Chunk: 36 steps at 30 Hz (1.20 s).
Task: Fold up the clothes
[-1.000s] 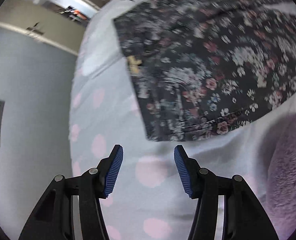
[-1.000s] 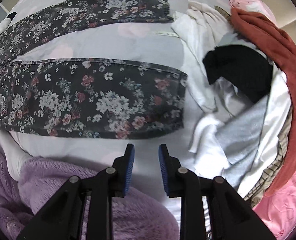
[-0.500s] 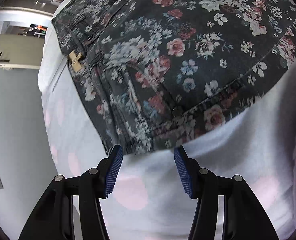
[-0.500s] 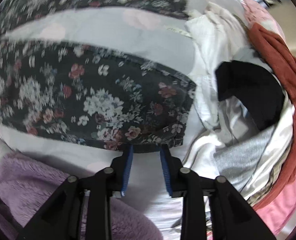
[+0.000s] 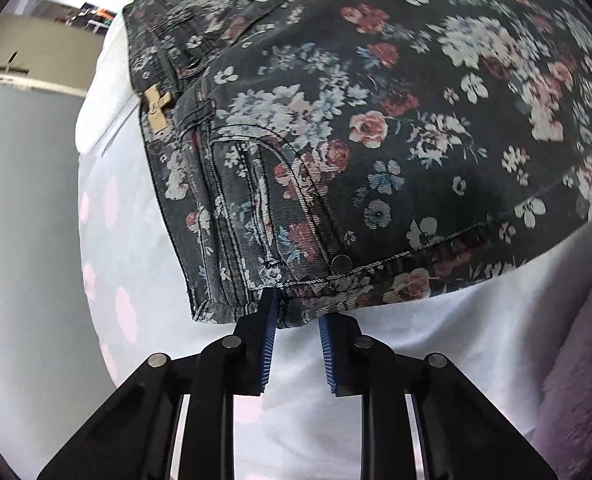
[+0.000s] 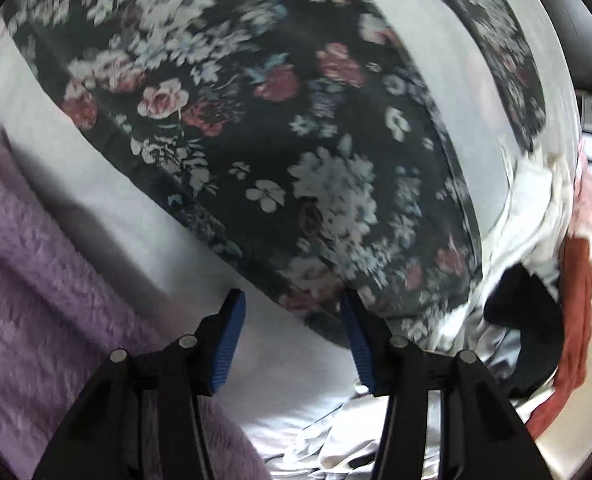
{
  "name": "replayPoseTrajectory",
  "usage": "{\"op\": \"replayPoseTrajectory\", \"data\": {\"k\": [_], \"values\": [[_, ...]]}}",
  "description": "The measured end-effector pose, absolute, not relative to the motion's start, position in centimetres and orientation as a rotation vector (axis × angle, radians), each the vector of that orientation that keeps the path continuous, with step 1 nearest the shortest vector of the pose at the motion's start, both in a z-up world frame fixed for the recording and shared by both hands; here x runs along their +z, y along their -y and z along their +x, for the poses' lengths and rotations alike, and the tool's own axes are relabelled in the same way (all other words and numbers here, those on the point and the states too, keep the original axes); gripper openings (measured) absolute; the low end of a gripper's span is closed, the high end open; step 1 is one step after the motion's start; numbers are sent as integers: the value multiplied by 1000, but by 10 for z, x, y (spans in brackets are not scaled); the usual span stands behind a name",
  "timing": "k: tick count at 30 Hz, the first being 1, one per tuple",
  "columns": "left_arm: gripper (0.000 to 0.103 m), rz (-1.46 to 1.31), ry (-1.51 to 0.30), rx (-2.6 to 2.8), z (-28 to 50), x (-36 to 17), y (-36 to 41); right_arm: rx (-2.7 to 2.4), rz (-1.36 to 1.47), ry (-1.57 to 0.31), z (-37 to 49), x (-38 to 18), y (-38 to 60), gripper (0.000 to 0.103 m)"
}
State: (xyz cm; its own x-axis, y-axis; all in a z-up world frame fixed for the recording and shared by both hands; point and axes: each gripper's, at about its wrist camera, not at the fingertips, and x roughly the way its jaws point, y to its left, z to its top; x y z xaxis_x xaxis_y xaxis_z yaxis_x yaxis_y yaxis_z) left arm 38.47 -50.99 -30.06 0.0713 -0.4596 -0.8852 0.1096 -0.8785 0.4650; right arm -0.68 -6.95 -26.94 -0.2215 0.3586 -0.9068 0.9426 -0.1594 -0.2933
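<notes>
The left claw [image 5: 294, 312] has its two blue-padded fingers drawn close together on the near corner of a pair of dark floral jeans [image 5: 356, 128], right at the waistband beside a small metal rivet [image 5: 341, 263]. It appears to be clenched on that denim edge, though a little gap shows between the pads lower down. Gripping the corner makes sense: it gives a firm handle for lifting one side of the waist over.

The right claw [image 6: 292, 320] is released, its fingers spread wide. The jeans' leg lies just ahead of it, with the fabric edge sitting between and slightly beyond the fingertips, not yet pinched. This view is blurred, so finer detail is unclear.

The jeans lie spread flat on a white bed sheet with pale pink spots [image 5: 128, 264], directly in front of both claws. A fluffy purple blanket [image 6: 36, 264] sits to the left of the right claw. To its right lies a heap of unfolded clothes [image 6: 536, 320], white, black and rust-red, likely waiting their turn.
</notes>
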Motion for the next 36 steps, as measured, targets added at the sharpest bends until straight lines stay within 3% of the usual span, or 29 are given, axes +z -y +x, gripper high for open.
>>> {"op": "replayPoseTrajectory", "data": {"k": [2, 3, 4, 6, 8, 22, 29, 36], "values": [[20, 1924, 338, -1853, 385, -298, 508, -1396, 1466, -1580, -4, -274, 70, 40], [19, 1908, 330, -1855, 385, -294, 507, -1407, 1457, -1570, -4, -272, 69, 23], [17, 1887, 319, -1862, 385, -288, 507, -1419, 1448, -1558, -4, -271, 68, 18], [14, 1846, 297, -1875, 384, -276, 506, -1470, 1400, -1567, -4, -263, 66, 9], [12, 1804, 276, -1887, 383, -264, 506, -1542, 1359, -1556, -6, -252, 64, 6], [7, 1500, 111, -1942, 346, -151, 541, -2102, 1155, -1370, -54, -137, 95, 4], [7, 1411, 115, -1931, 285, -116, 570, -2174, 1168, -1349, -120, -114, 131, 4], [7, 1392, 171, -1870, 207, -112, 597, -2180, 1234, -1328, -194, -128, 168, 4]]}}
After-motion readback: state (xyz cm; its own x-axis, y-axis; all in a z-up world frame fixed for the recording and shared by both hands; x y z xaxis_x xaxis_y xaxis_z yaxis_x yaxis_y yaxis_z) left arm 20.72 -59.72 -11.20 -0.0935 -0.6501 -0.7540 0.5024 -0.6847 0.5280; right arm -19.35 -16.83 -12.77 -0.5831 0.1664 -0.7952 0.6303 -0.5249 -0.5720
